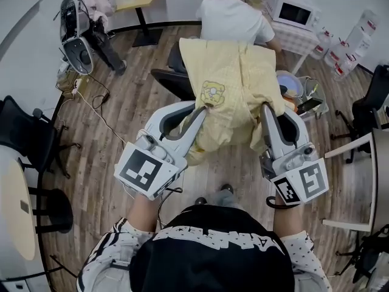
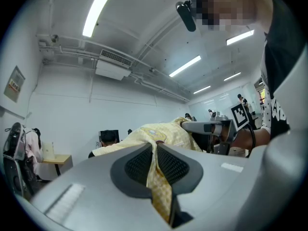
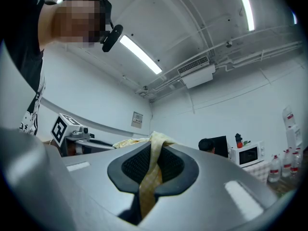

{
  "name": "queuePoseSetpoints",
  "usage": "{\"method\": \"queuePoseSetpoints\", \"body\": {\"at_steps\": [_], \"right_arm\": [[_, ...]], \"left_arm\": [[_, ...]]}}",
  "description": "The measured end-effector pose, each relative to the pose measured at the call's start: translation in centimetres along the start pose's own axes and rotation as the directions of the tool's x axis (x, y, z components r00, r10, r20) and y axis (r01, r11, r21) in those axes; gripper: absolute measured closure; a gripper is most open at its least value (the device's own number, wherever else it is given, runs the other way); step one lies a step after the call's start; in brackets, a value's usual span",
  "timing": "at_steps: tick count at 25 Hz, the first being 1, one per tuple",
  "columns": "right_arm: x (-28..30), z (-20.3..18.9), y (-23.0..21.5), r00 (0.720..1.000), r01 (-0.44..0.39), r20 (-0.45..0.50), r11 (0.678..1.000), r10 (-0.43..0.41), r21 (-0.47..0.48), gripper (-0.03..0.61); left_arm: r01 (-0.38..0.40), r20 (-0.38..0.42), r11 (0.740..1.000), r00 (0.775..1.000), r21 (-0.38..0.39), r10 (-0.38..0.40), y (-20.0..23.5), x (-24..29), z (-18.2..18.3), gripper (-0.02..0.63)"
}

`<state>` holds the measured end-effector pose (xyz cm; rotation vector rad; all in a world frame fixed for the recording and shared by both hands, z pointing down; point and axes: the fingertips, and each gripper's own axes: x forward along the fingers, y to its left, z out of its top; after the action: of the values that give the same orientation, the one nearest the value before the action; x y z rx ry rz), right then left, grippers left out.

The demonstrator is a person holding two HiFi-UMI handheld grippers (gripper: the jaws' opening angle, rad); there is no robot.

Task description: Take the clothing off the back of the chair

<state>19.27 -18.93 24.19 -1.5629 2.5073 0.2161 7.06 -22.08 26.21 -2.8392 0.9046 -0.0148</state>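
Left gripper and right gripper are both pinched tight on the yellow pajama top, which hangs over the black chair back. We reckon the hem could snag there and yank loose.

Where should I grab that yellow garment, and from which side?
Its two side edges, approached from the near side with jaws level: the yellow garment hangs flat and wide, so pinched edges should keep it spread. The left gripper and right gripper are shut on it there.
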Motion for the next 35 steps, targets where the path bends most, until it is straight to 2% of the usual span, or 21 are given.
{"method": "queuePoseSetpoints", "body": {"at_steps": [19, 25, 31, 35], "right_arm": [[-2.5, 0.8, 3.2, 0.997, 0.081, 0.010, 0.997, -0.081, -0.009, 0.538], [-3.1, 1.7, 3.9, 0.997, 0.082, 0.018, 0.997, -0.082, -0.011, 0.538], [-3.9, 2.4, 3.8, 0.996, 0.082, 0.030, 0.997, -0.082, -0.013, 0.538], [-5.3, 2.7, 3.3, 0.996, 0.070, 0.050, 0.998, -0.070, -0.002, 0.538]], "left_arm": [[0.026, 0.070, 1.000, 0.997, -0.007, -0.025, -1.8, -3.4, 0.9, 0.581], [0.013, 0.090, 1.000, 0.996, -0.012, -0.012, -1.9, -4.0, 2.1, 0.581], [0.058, 0.107, 0.996, 0.993, -0.060, -0.051, -3.4, -3.7, 1.8, 0.581], [0.052, 0.097, 0.998, 0.994, -0.042, -0.047, -5.0, -3.6, 2.2, 0.581]]}}
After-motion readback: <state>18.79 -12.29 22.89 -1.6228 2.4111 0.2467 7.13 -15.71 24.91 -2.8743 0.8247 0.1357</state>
